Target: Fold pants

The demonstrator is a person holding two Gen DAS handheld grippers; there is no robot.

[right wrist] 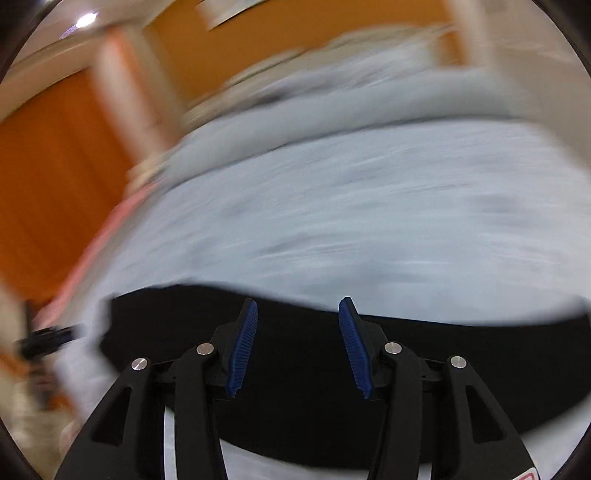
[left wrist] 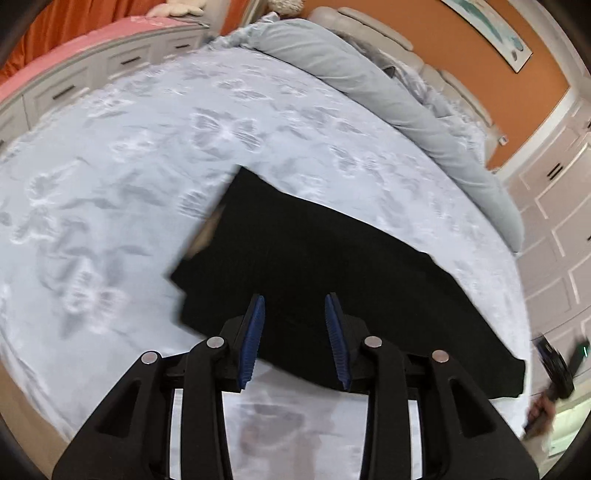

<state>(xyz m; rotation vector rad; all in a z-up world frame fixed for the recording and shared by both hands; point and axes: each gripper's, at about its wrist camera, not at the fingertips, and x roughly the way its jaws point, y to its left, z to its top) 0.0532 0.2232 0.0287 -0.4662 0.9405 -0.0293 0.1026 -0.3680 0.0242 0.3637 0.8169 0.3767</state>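
Pads of left hand-held gripper nearest lens, blue, ribbed, set apart w/ a clear gap; nothing between them, nothing gripped. Hung over near edge of black pants, not touching as far as could be told. Same on right: right hand-held gripper w/ jaws apart, no cloth pinched, poised above pants. Right view badly motion-blurred.

Pants lay flat on bed, folded into a compact dark block, roughly rectangular, near the bed's front edge. Small pale patch at block's left edge in left view; too blurred to identify. Seen from right wrist as a wide black band across lower frame.

Beyond pants: pale blue bedspread w/ butterfly pattern, mostly bare. Far side: long grey bolster pillow along padded headboard. Behind, orange wall w/ framed picture; white drawer unit w/ pink top at left.
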